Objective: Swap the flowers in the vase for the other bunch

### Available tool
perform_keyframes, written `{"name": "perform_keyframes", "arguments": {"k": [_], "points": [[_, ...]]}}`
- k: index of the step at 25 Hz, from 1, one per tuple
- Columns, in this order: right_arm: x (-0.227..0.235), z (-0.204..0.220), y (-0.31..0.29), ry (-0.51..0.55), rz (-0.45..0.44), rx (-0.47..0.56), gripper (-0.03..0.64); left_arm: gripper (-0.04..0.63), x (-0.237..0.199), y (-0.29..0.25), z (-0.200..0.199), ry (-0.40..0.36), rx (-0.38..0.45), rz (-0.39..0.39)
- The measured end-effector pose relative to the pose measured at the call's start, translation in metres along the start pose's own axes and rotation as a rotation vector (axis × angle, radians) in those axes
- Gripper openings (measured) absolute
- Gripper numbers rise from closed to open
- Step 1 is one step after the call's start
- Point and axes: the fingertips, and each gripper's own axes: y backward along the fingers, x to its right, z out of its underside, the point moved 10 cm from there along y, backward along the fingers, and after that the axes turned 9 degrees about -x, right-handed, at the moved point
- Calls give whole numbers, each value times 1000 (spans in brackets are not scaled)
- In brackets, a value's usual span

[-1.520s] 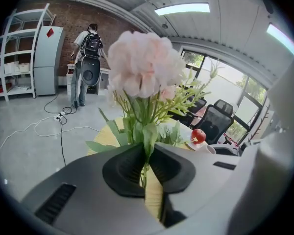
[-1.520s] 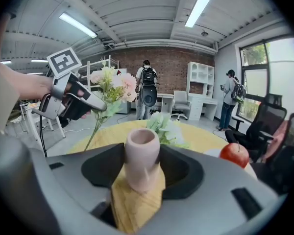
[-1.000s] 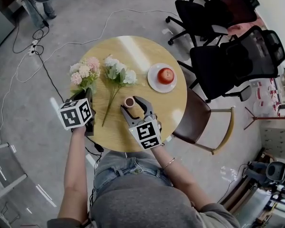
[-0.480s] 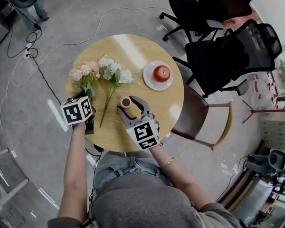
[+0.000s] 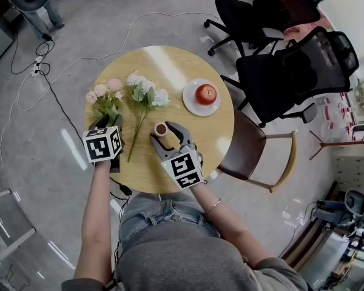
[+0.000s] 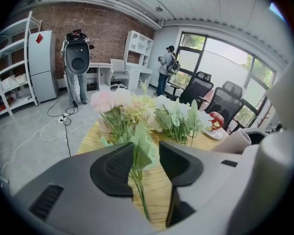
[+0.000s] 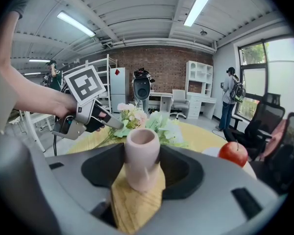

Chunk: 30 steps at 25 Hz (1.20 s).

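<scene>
The left gripper (image 5: 109, 123) had just been opening its jaws. They stood parted with the pads clear, and the thin green stem of the pink-and-cream flower bunch (image 5: 107, 94) lay loose in the gap, closer to one jaw. That bunch lay flat on the round pale wooden table (image 5: 212, 132), blooms toward the far left edge, stem running back toward the person.

The right gripper (image 5: 164, 132) looked closed on the small dusty-pink ceramic vase (image 5: 162, 128), pads against both its sides. The vase stood upright near the table's middle with its mouth empty.

The white flower bunch with green leaves (image 5: 147, 94) lay flat between the two grippers, just right of the pink bunch. Its long axis ran from the blooms on the far side to the stem end near the person, slanting left. So the white bunch's stem (image 5: 135, 139) lay just beside the left gripper, on its right, and left of the vase.

The left hand was nearer and free, while the right was busy steadying the vase. My guess was that the left gripper takes that stem low, then stands it up over the vase mouth. The stem looked thin and top-heavy, so it could slip.

A red apple (image 5: 206, 93) on a white round plate (image 5: 191, 105) sat further right, well apart.
</scene>
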Motion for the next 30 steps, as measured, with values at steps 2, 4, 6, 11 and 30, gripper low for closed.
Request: {"name": "perform_keyframes", "arguments": {"k": [2,4,6,11,30], "points": [[0,0,-1,0,0,0,236,190,1,6,-1,-2,13,-2],[0,0,0,1,-1,1,236,190,3,14,-2,-15,30,-2],[1,-1,0,3,-3,2,236,190,8,23,-5,-41,47,1],[0,1,1,6,-6,4,236,190,31,29,-10,-118,52,57],[3,-3,3,19,4,-3,236,192,75,-35,-13,-236,-118,121]]}}
